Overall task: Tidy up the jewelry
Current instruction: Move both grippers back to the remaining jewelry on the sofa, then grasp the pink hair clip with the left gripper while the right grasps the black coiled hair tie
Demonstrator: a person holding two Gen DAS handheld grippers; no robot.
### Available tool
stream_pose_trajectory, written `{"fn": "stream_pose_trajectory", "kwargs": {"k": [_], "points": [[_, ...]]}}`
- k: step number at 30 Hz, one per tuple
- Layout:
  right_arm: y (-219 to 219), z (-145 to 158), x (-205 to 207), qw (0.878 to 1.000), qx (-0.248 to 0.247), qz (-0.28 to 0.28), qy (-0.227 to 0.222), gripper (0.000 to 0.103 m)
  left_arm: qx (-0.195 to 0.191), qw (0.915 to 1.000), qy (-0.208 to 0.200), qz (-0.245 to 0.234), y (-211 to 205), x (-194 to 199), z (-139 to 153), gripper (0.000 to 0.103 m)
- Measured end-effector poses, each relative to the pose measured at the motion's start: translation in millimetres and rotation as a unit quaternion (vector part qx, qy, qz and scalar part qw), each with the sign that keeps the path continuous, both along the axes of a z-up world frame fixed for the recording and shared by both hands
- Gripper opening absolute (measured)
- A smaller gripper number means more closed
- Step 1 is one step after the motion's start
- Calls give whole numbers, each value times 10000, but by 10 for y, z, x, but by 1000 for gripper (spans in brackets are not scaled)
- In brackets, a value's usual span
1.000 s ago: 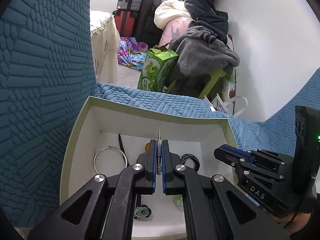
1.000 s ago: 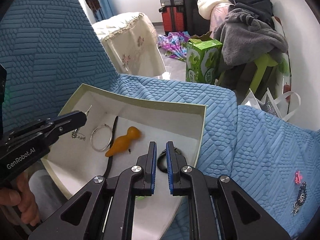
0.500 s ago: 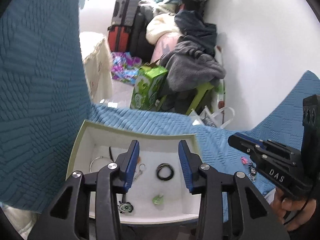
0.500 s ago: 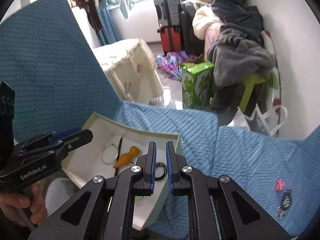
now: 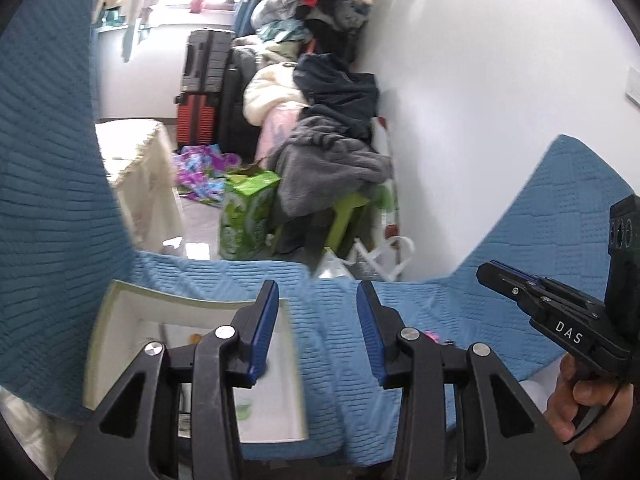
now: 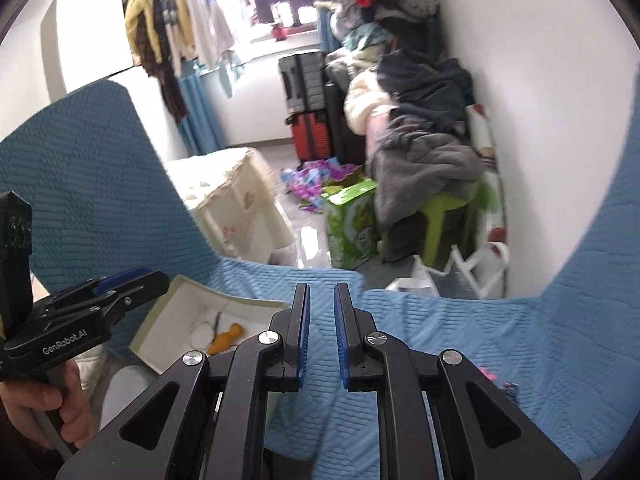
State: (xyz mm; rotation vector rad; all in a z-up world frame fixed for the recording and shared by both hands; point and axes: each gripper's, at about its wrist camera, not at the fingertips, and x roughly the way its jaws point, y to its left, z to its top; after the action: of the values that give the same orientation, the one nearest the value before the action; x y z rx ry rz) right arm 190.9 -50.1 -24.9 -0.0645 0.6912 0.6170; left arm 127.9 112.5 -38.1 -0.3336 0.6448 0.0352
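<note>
Square white box (image 5: 120,344) on quilted blue cover (image 5: 332,344); orange teardrop piece (image 6: 224,338) inside.

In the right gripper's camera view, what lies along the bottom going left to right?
Left gripper → white box → orange piece inside it → right gripper → pink trinket on the blue blanket.

We see an open white box (image 6: 176,322) on the blue cover, holding an orange piece (image 6: 225,338) beside a thin silver ring (image 6: 200,330), while a pink trinket (image 6: 489,373) lies well apart.
</note>
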Motion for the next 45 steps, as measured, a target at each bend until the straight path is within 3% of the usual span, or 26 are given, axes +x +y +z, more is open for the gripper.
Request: {"fn": "stream_pose_trajectory", "kwargs": {"k": [10,12,15,22,33,36,45], "points": [[-1016,-291,32,9966,-74,-807,130,13,-145,9964,188,-809,-842,293,-252,41],[-1191,-383,35,9947,-45,-1009,164,23,-203,9949,228,-960,-974,340,-333,41],[-1425,-545,56,9922,-11,-1232,204,27,-331,9923,280,-1161,-1178,411,-484,41],[-1918,-1267,214,9816,-142,-1736,784,30,-645,9819,724,-1628,-1653,726,-1065,41],[-2294,-2129,682,9627,-50,-2014,1806,30,-613,9701,1200,-2018,-2151,1275,-1696,38],[-2352,-2194,778,9577,79,-2094,1974,29,-423,9670,1425,-2067,-2303,1448,-1862,31],[-2347,-2318,946,9577,-64,-1943,2121,18,-212,9630,1581,-2172,-2517,1721,-2120,31]]}}
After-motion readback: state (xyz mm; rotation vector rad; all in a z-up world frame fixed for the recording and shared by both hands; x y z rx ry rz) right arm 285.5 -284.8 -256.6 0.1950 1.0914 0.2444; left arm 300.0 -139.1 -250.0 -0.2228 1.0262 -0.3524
